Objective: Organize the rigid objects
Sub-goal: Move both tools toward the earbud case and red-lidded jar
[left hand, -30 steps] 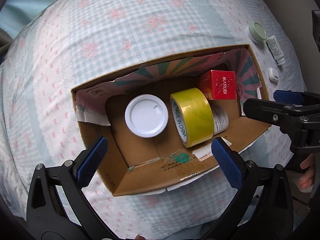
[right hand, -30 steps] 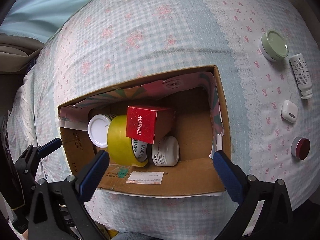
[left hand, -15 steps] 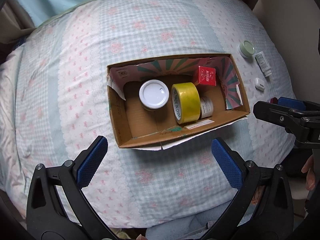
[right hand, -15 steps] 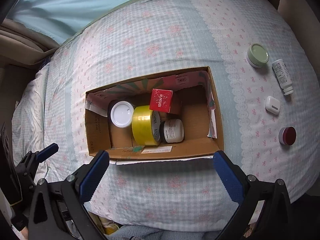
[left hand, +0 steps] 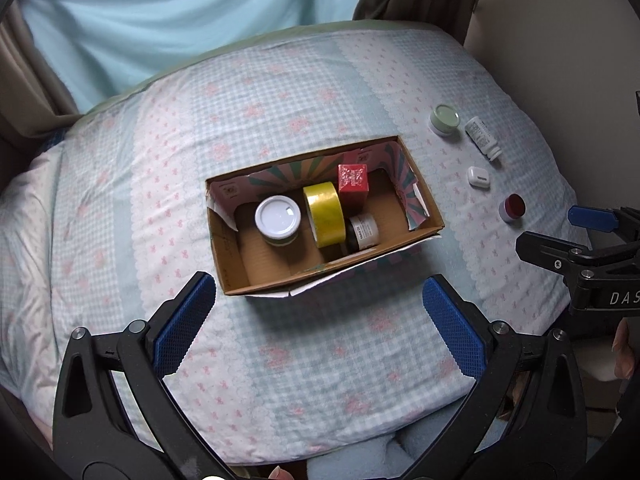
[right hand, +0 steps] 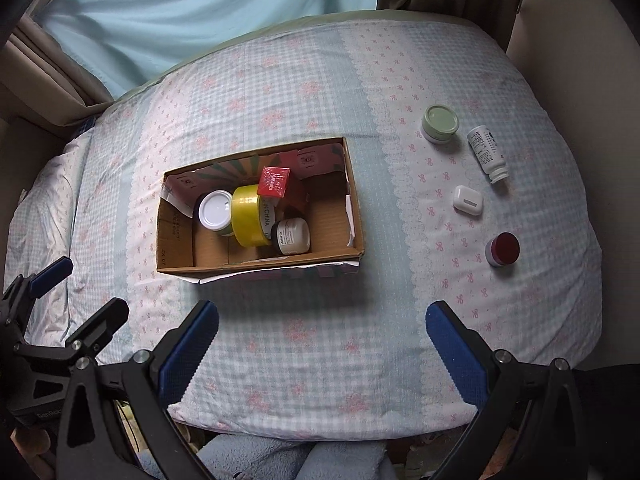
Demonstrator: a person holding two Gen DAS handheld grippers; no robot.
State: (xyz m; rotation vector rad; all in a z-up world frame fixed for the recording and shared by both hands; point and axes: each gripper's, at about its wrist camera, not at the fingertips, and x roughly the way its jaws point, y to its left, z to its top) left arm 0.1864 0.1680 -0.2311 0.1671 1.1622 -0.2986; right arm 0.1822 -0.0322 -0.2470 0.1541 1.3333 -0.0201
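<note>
An open cardboard box (left hand: 256,280) (right hand: 176,240) sits mid-bed. It holds a white-lidded jar (left hand: 277,218) (right hand: 215,209), a yellow tape roll (left hand: 325,214) (right hand: 250,216), a red carton (left hand: 352,178) (right hand: 274,182) and a small white jar (left hand: 363,233) (right hand: 292,236). To the box's right lie a green-lidded jar (right hand: 440,122), a white bottle (right hand: 488,152), a white earbud case (right hand: 467,200) and a red-lidded jar (right hand: 503,249). My left gripper (left hand: 318,324) and right gripper (right hand: 320,340) are both open and empty, held high above the bed's near edge.
The bed has a checked pink-and-blue cover (right hand: 312,80). A light blue curtain (right hand: 200,8) hangs behind it and a beige wall (left hand: 560,40) stands at the right. The right gripper also shows at the right of the left wrist view (left hand: 580,236).
Both grippers have pulled up and back from the box, so the whole bed and the loose items on the right have come into view. Nothing in the box has moved.
</note>
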